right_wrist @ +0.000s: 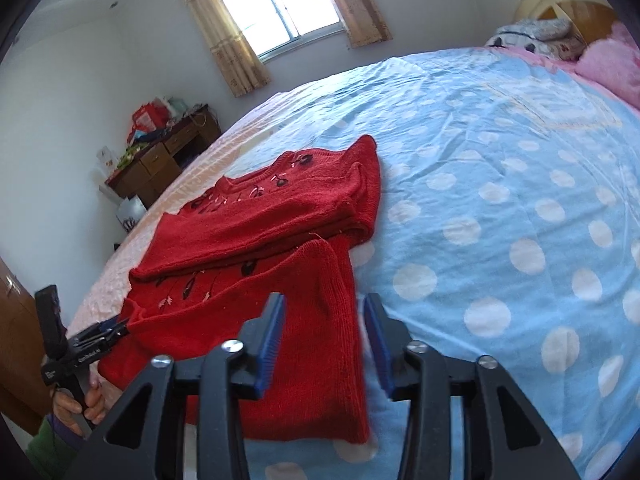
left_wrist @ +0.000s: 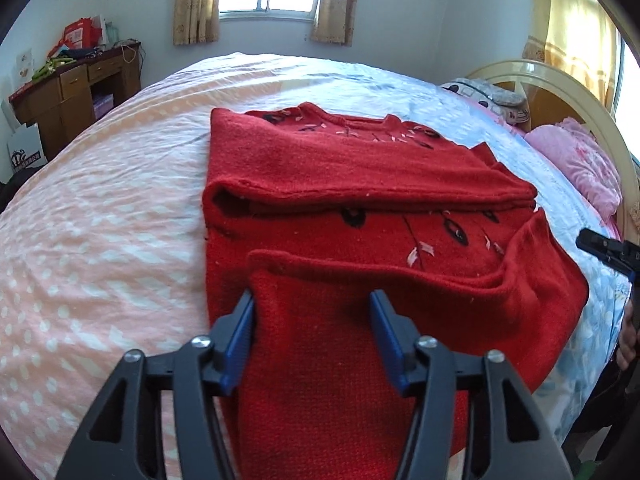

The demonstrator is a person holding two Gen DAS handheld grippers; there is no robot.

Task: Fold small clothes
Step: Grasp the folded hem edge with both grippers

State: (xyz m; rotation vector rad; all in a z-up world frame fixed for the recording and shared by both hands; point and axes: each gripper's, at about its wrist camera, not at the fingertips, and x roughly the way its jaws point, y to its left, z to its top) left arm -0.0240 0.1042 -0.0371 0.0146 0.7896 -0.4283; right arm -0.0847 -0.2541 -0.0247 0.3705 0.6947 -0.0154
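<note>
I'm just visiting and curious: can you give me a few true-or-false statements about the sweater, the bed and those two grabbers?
1. The sweater is red. True.
2. It lies on a bare wooden table. False: it lies on a dotted bedsheet.
3. A sleeve is folded across its chest. True.
4. The left gripper has its jaws pressed together. False: they stand apart over the sweater.
5. The right gripper holds a pillow. False: it holds nothing.

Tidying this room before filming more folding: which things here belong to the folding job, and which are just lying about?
Job: red sweater; left gripper; right gripper.
Lying about: bed; pink pillow; desk; red box.
</note>
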